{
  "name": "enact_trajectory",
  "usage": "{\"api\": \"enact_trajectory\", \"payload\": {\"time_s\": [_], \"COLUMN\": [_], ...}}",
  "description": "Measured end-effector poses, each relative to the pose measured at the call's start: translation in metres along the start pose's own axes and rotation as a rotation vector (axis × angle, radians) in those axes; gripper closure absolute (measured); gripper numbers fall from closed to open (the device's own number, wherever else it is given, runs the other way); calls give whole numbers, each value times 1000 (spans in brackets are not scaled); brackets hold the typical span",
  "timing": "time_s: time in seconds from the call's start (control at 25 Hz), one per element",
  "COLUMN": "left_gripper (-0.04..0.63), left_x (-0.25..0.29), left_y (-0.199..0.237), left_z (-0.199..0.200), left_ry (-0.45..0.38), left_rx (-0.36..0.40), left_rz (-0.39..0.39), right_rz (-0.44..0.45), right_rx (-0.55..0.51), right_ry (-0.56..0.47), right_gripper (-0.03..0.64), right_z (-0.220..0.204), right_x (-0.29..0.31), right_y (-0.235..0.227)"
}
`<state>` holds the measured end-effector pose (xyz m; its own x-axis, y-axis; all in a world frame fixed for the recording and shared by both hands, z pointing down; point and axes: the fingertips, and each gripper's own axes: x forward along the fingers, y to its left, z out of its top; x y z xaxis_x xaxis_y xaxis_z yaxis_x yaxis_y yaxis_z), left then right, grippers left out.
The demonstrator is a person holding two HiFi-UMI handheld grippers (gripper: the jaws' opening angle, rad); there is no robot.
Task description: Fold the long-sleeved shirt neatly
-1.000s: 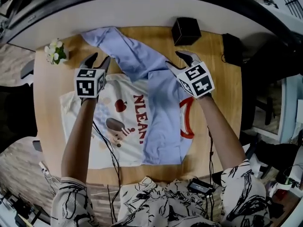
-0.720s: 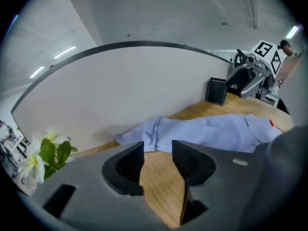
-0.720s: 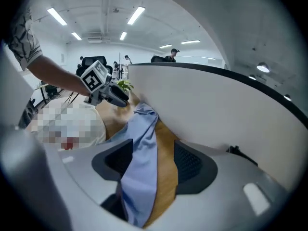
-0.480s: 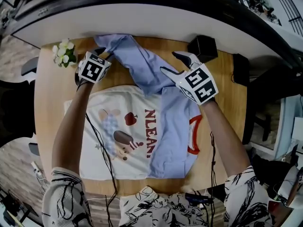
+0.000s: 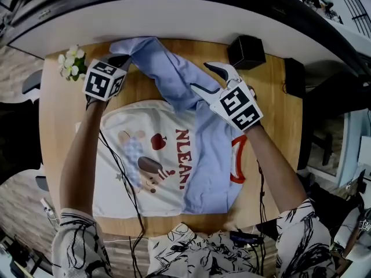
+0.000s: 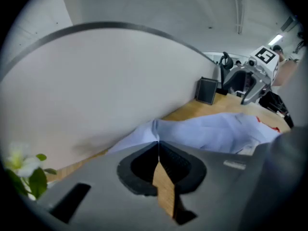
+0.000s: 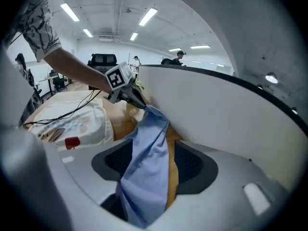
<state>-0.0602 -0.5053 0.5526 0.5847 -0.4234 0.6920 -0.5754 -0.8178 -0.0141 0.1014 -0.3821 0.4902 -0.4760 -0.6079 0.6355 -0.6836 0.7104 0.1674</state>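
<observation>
Likely open-plan lab: ceiling strip lights (image 7: 70, 12), office chair (image 7: 102, 60).

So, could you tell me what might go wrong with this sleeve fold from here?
1. The left gripper is shut on only the very end of the sleeve, so a pull could slip it free.
2. The sleeve merely lies between the open jaws of the right gripper, so it may sag or bunch rather than fold flat.
3. The flowers stand close beside the left gripper and could get knocked.
</observation>
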Motion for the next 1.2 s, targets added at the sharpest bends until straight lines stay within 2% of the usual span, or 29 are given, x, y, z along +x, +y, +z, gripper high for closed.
{"api": "enact_trajectory", "payload": {"time_s": [0.08,0.2,0.28,0.36,0.44,0.52,0.64,0.76,0.84,0.96,1.08,1.12,1.16,1.2], "left_gripper": [581,581,581,581,581,581,581,581,581,581,575,537,453,400], "left_x": [-21,-52,-67,-77,-87,-94,-100,-103,-105,-107,-113,-118,-122,-127], "left_y": [-26,-71,-102,-130,-153,-173,-193,-203,-209,-210,-202,-196,-190,-183], "left_z": [21,50,63,68,67,65,61,56,55,56,62,63,63,60], "left_ry": [-11,1,3,5,17,30,33,44,43,17,-65,-103,-139,-173], "left_rx": [41,144,173,194,250,311,351,396,404,374,336,327,313,293], "left_rz": [-63,-155,-228,-298,-348,-391,-440,-451,-462,-477,-420,-374,-317,-246], "right_rz": [-23,-46,-56,-45,-29,-14,21,34,37,47,41,33,25,16], "right_rx": [-78,-215,-327,-448,-557,-647,-753,-819,-849,-864,-803,-768,-729,-693], "right_ry": [-22,-48,-53,-39,-25,-24,-21,-18,-22,-22,-25,-32,-42,-55], "right_gripper": [330,333,350,356,377,398,427,470,524,597,598,600,600,600], "right_z": [13,38,52,60,62,65,65,64,63,62,65,69,75,81], "right_x": [-3,-6,-5,-3,0,0,-1,-1,-1,-1,-3,-6,-9,-12], "right_y": [2,10,20,33,46,57,73,87,92,97,92,88,83,78]}}
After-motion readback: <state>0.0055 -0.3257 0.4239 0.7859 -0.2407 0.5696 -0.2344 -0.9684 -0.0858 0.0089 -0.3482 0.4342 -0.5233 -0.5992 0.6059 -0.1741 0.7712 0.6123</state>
